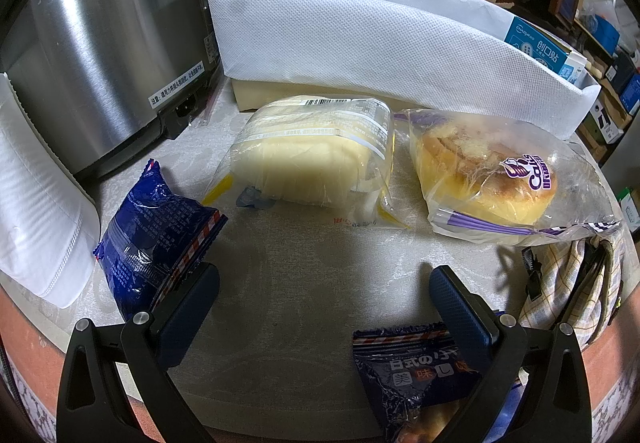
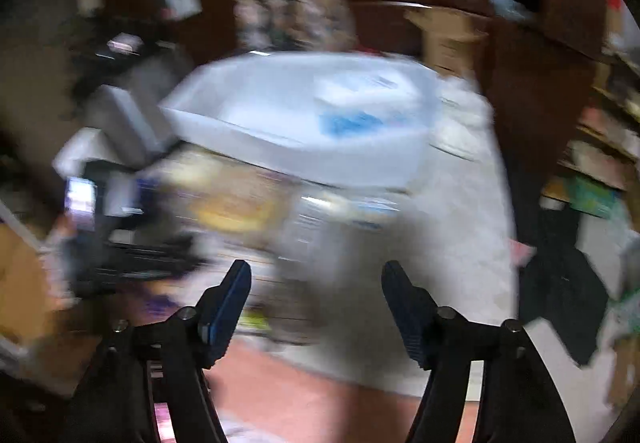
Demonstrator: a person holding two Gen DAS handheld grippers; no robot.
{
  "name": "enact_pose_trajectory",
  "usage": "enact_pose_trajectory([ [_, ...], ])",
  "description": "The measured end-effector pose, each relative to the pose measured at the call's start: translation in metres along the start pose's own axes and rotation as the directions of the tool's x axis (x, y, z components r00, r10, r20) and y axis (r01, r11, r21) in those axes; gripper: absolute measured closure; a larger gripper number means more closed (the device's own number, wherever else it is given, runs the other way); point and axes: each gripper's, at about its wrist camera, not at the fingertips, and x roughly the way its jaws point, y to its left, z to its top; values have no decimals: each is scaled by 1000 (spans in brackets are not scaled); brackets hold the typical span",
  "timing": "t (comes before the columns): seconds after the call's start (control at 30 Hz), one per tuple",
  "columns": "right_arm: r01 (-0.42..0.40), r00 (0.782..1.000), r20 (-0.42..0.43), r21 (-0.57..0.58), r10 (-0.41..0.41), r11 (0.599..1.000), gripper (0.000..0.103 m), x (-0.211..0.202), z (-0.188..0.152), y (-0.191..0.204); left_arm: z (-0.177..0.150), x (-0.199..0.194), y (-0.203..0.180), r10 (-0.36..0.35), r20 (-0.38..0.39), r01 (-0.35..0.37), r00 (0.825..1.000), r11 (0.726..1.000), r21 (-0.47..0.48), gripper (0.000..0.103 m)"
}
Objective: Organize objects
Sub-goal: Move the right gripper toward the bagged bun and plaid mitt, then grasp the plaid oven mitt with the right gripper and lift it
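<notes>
In the left wrist view a pale sliced bread loaf in a clear bag (image 1: 316,155) and a round bun in a purple-striped bag (image 1: 492,179) lie side by side in front of a white fabric bin (image 1: 360,39). A blue snack packet (image 1: 156,239) lies by the left finger (image 1: 192,307). A second dark blue packet (image 1: 412,375) lies beside the right finger (image 1: 464,307). My left gripper (image 1: 324,279) is open and empty above the table. The right wrist view is blurred; my right gripper (image 2: 316,275) is open and empty, facing the white bin (image 2: 304,119).
A steel appliance (image 1: 104,51) stands at the back left, with a white cloth-covered object (image 1: 36,211) at the left edge. A checked pouch (image 1: 572,283) lies at the right table edge. Blue boxes (image 1: 540,47) stand in the bin's right end. Cluttered shelves lie beyond.
</notes>
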Motion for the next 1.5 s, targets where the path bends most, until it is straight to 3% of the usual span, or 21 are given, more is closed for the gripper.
enact_pose_trajectory([
  [0.1, -120, 992, -31, 16, 121, 993, 29, 4, 16, 14, 0, 0, 0, 0, 0, 0, 1000, 1000, 0, 0],
  [0.23, -106, 993, -37, 72, 109, 992, 29, 35, 8, 11, -1, 0, 0, 0, 0, 0, 1000, 1000, 0, 0],
  [0.37, -158, 980, -99, 132, 172, 978, 29, 64, -10, 2, -1, 0, 0, 0, 0, 0, 1000, 1000, 0, 0],
  [0.53, -92, 979, -179, 53, 100, 994, 34, 91, -21, 15, 1, 1, -1, 15, 0, -15, 1000, 1000, -21, 0],
  [0.67, -98, 988, -120, -1, 97, 995, 58, 84, -25, 27, 2, 1, -3, 34, 0, -34, 999, 998, -47, 0],
  [0.8, -32, 999, -45, -76, 29, 997, 62, 74, -29, 41, 3, 0, -2, 26, 1, -26, 1000, 999, -36, 1],
  [0.87, -1, 1000, -18, -120, -1, 993, 62, 67, -31, 47, 3, -2, -2, 29, 6, -29, 1000, 999, -34, 4],
  [0.93, 24, 1000, 10, -150, -23, 988, 63, 63, -32, 52, 3, -6, -3, 26, 29, -25, 999, 999, -34, 26],
  [1.0, 40, 999, 34, -164, -35, 986, 64, 58, -32, 55, 2, -13, -4, -3, 59, 5, 998, 1000, -29, 42],
  [1.03, 44, 998, 44, -166, -37, 985, 64, 53, -33, 54, 1, -19, -5, -30, 79, 32, 996, 999, -25, 43],
  [1.17, 52, 996, 75, -161, -40, 986, 64, 42, -31, 52, -3, -55, -17, -64, 209, 58, 976, 998, 35, 44],
  [1.3, 55, 991, 129, -137, -37, 989, 65, 19, -28, 48, -8, -102, -39, -102, 334, 69, 937, 992, 109, 44],
  [1.5, 83, 965, 251, -29, -73, 996, 65, -39, -17, 23, 30, -138, -50, -201, 401, 149, 894, 976, 158, 39],
])
